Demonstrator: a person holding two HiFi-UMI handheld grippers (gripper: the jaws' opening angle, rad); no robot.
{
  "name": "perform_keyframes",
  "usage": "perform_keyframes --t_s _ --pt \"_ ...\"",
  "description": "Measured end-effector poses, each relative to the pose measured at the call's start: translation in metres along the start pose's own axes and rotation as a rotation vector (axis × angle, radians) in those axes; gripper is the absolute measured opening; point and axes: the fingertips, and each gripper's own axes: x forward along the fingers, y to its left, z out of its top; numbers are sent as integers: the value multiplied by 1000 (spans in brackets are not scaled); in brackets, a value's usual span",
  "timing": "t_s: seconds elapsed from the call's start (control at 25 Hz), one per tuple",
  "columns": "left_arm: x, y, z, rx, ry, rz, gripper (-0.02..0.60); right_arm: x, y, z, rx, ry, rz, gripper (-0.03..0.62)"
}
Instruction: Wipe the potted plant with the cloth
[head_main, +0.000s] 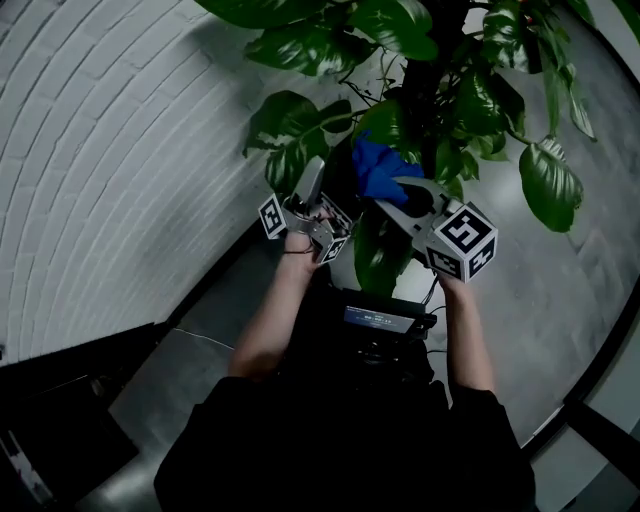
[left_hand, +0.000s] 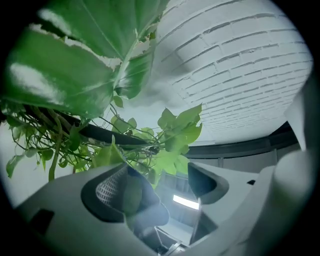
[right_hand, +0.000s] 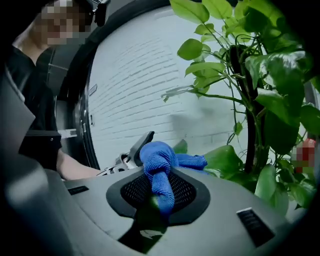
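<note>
Right gripper view: right hand-held gripper (right_hand: 157, 201) pinches nubby blue cloth (right_hand: 158, 161) (bunched).

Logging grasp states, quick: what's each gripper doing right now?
The left gripper is open, jaws apart.
The right gripper is shut on the blue cloth.

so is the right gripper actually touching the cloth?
Touching. The right gripper view shows it plainly: the right gripper has its jaws shut on the cloth, which bunches up out of them.
</note>
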Motion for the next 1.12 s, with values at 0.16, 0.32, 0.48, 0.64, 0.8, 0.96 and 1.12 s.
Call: perform_keyframes --t_s 0.16,0.32,0.48,0.64,0.8,0.96,1.12 --pt "0 0 -5 33 -15 8 382 -4 21 -10 -7 13 53 98" --pt "-3 1 -8 46 -30 17 382 -6 41 -23 8 27 102 98" --pt "-6 2 -8 28 -26 22 382 -6 55 -28 29 30 107 98" --pt "-7 1 -8 2 -3 20 382 -3 74 -32 46 32 120 98" --pt "-6 -1 -8 -26 27 20 382 -9 96 -21 93 -31 159 98" --pt "-9 -14 -10 -33 69 15 382 -31 108 13 213 -230 188 98" --pt "-10 -34 -21 104 149 68 382 -77 107 37 265 -393 115 98"
